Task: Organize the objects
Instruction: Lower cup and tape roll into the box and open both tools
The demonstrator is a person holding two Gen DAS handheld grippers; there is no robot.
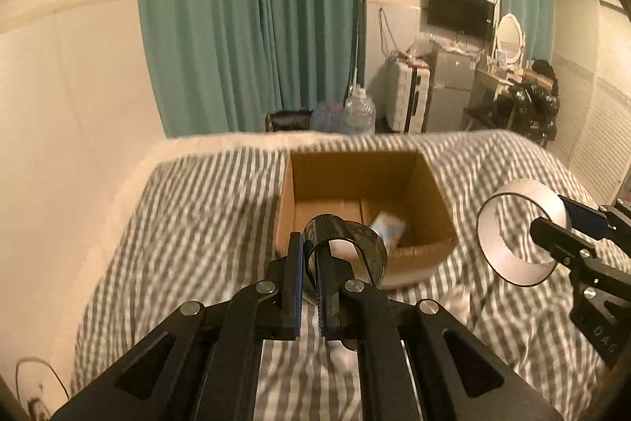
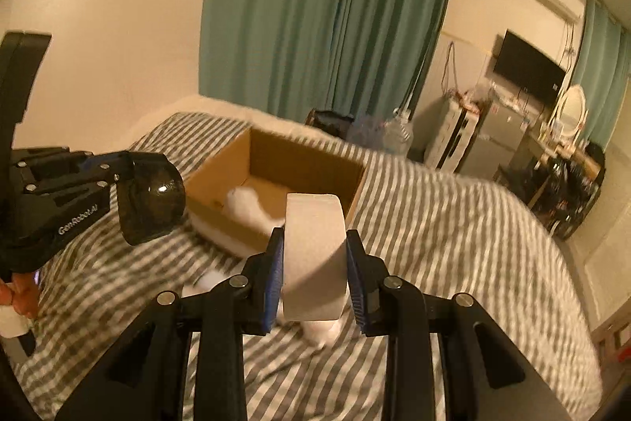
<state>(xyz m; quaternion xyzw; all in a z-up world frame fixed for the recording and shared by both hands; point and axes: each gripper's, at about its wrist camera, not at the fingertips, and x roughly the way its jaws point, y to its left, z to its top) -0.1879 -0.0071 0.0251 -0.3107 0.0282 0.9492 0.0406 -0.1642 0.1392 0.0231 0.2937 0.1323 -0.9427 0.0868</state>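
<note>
I am holding two rolls of tape above the bed (image 1: 197, 204) at this moment. My left gripper (image 1: 309, 255) is clenched on the wall of a dark tape roll (image 1: 347, 243), one finger inside the ring and one outside. My right gripper (image 2: 314, 263) is grasping a white tape roll (image 2: 313, 255) across its width, with the blue pads (image 2: 275, 275) pressing on both flat sides. The cardboard box (image 1: 430, 184) is standing open on the striped cover, a little farther than both grippers, and a small pale packet (image 1: 388, 227) is already lying inside it. Some white soft thing (image 2: 319, 332), maybe a tissue, is lying on the bed near me, under the right gripper; I cannot tell exactly what it is.

I am thinking the next step is to bring both rolls over the box and let them go. Some things could go wrong here. The dark roll is pinched only on its thin wall, so it could swing or slip if I am moving too fast. The rolls are round, so if I am releasing them before they pass the near wall of the box, they could roll away over the cover. The box is light and the mattress is soft, so a gripper touching the rim could push or tip it. Both grippers are also near each other, so they could collide over the opening.
</note>
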